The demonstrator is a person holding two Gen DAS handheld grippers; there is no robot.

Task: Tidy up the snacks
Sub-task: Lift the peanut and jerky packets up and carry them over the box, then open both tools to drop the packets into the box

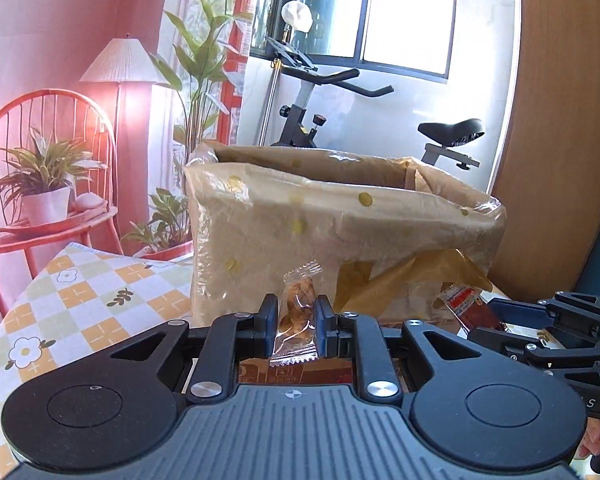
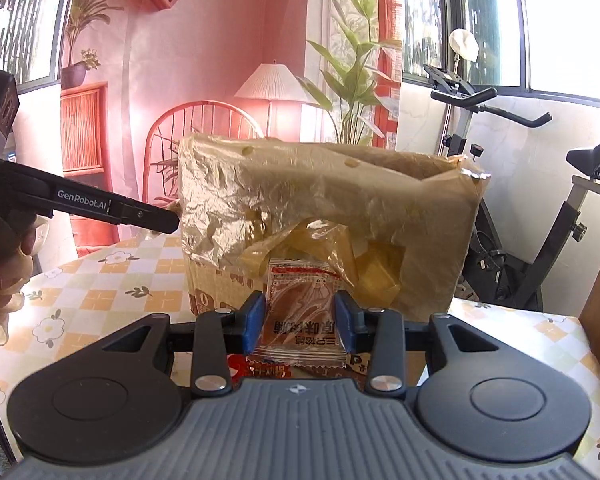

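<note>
1. Nearest in the left wrist view, the left gripper [image 1: 297, 322] is clamped on a clear packet of brown snacks [image 1: 297, 312], held upright between the blue pads.
2. In the right wrist view, the right gripper [image 2: 300, 318] is closed on a red snack sachet [image 2: 300, 312], printed side toward the camera.
3. Both packets are held off the checked tablecloth [image 1: 80, 292], just in front of the box.
4. Just beyond stands the cardboard box [image 1: 340, 216], lined with a dotted plastic film [image 2: 284, 196]; its top is open.
5. Step judged in hand: carrying both snacks to the box.
6. Next move is judged to call for lifting each packet over the near rim, then releasing inside; loose film could be snagged.
7. Farthest, an exercise bike [image 1: 380, 120] is seen by the window.
</note>
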